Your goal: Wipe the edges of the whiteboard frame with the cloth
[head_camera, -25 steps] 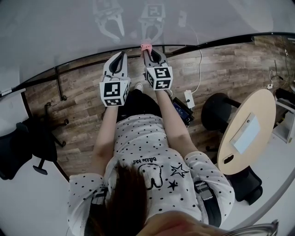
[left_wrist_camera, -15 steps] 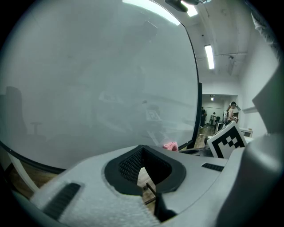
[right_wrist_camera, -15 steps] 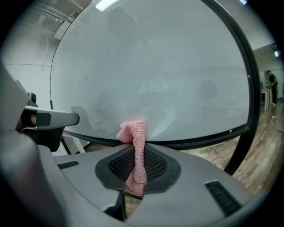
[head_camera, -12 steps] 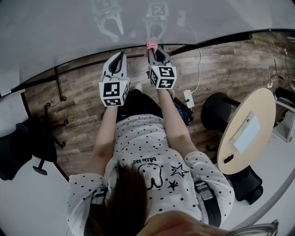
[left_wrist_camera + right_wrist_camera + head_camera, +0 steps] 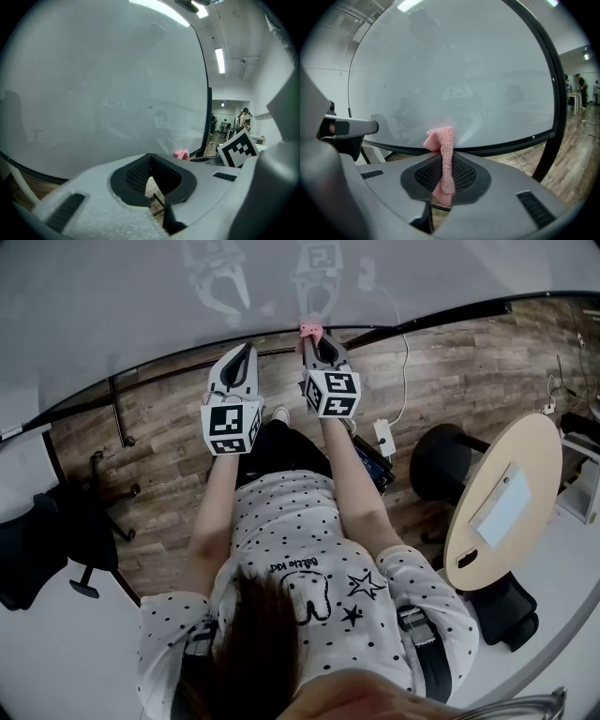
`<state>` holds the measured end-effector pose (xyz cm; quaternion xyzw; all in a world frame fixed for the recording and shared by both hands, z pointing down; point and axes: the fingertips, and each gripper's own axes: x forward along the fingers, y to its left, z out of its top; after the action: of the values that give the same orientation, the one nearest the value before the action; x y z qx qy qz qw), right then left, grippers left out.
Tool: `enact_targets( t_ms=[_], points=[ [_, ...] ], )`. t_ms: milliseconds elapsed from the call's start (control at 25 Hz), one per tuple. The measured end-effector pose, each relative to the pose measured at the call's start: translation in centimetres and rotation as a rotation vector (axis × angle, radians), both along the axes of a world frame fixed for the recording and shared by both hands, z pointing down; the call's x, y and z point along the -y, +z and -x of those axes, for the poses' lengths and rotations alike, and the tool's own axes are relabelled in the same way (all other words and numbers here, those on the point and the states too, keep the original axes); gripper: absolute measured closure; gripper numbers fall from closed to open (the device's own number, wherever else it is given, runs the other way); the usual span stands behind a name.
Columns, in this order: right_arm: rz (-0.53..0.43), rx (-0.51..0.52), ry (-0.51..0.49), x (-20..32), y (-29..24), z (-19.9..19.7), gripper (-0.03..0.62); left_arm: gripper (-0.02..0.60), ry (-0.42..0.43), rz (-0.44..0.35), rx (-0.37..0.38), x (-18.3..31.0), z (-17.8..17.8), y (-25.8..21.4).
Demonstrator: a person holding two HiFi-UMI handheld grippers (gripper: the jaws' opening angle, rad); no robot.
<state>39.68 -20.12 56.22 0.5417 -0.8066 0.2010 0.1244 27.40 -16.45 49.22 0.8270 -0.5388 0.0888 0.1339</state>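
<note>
Right tongs clamped on pink cloth, upper centre of head view. Cloth tip touching black lower edge of whiteboard frame. Left tongs closed, nothing held, just left of right tongs, near frame.

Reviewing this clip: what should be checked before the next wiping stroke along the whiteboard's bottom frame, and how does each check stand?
1. Right gripper shut on the cloth: ok.
2. Cloth touching the bottom frame edge: ok, it appears to sit against it.
3. Left gripper shut, holding nothing, apart from the cloth: ok.
4. Frame edge toward the right corner free of anything in the way: ok.
5. Enough cloth past the fingers to cover the edge's full width: cannot tell.
</note>
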Motion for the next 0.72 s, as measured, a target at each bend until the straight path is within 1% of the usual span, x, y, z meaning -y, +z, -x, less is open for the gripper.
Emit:
enact_targets(
  t_ms=[440, 720],
  points=[
    [0.005, -0.011, 0.013, 0.2, -0.3, -0.4, 0.559, 0.566, 0.0, -0.008, -0.01, 0.1, -0.4, -0.4],
    [0.004, -0.026, 0.028, 0.2, -0.1, -1.4, 0.557, 0.566, -0.001, -0.008, -0.013, 0.1, -0.3, -0.4]
  ],
)
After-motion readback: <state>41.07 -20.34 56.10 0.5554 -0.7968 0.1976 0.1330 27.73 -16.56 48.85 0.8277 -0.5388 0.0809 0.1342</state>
